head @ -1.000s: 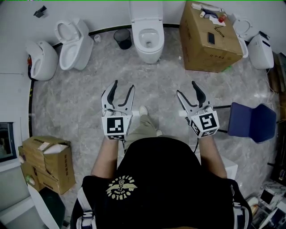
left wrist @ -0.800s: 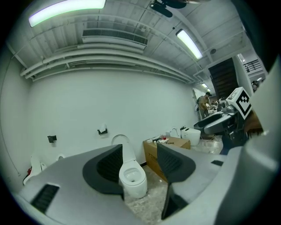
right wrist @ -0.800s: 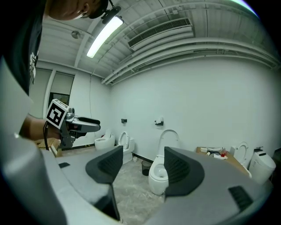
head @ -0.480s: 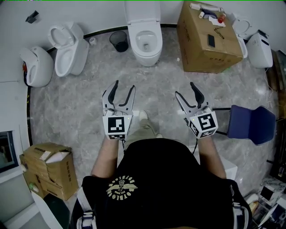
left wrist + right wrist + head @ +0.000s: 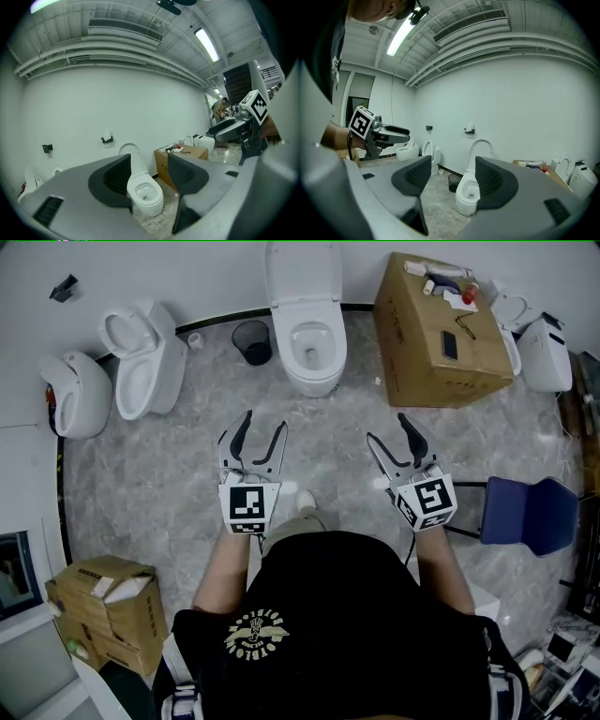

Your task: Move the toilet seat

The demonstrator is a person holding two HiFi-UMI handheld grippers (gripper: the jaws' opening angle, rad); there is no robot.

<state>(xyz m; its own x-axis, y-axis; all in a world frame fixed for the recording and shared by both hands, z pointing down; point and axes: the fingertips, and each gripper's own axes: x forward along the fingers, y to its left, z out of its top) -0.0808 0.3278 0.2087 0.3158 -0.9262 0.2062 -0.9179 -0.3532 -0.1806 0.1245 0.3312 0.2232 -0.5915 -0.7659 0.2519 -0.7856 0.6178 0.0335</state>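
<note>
Slightly closer to the toilet (image 5: pixel 313 351)

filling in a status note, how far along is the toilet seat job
Done: nothing that shows; the seat of the middle toilet stands upright at the wall. In hand: nothing; the left gripper and right gripper are open and empty, held out over the floor, well short of the toilet. Left: reach the toilet, grip the seat and move it.
</note>
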